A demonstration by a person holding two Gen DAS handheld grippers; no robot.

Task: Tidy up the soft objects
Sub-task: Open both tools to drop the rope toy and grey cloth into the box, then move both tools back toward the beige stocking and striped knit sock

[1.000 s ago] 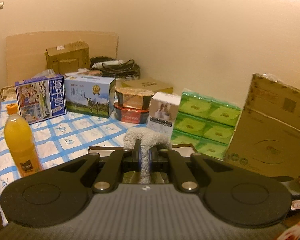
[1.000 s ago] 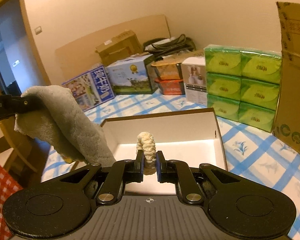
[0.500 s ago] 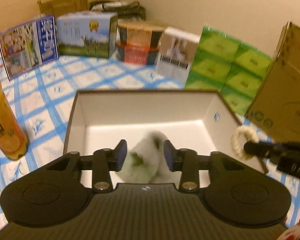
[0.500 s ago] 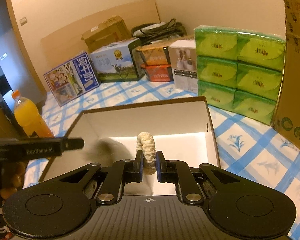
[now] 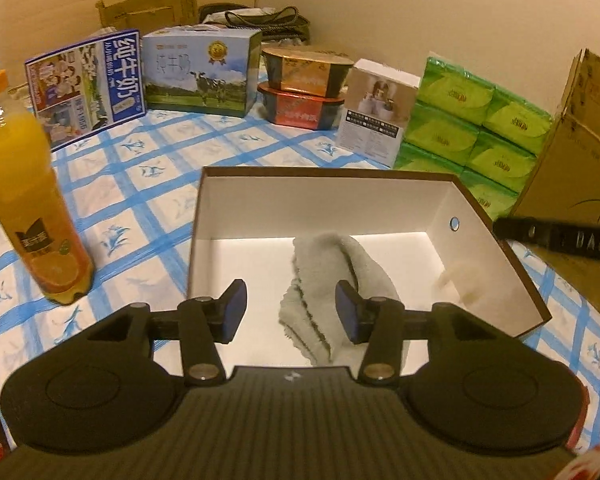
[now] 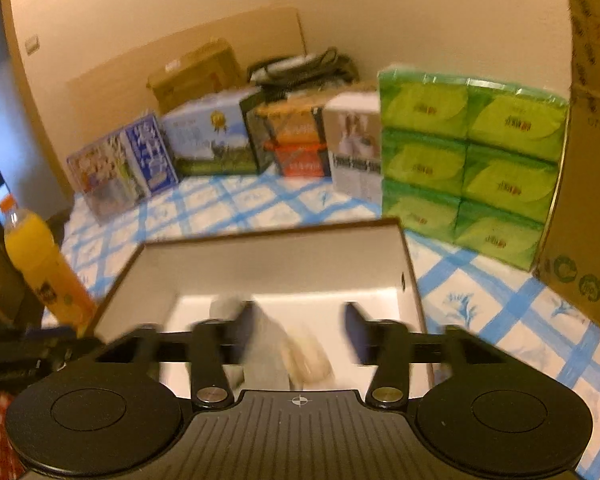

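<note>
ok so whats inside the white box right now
A crumpled grey cloth lies in the open box, and a cream rope ring, blurred, sits near its right wall. The box floor nearest the cameras is hidden behind the gripper bodies.

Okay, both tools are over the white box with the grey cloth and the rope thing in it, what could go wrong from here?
1. The grey cloth lies between the opening jaws of the left tool; its frayed edge could snag a finger when the tool lifts away.
2. The cream rope piece sits close to the box wall; a bump might flick it out.
3. The orange drink bottle stands upright beside the box and could tip.
</note>
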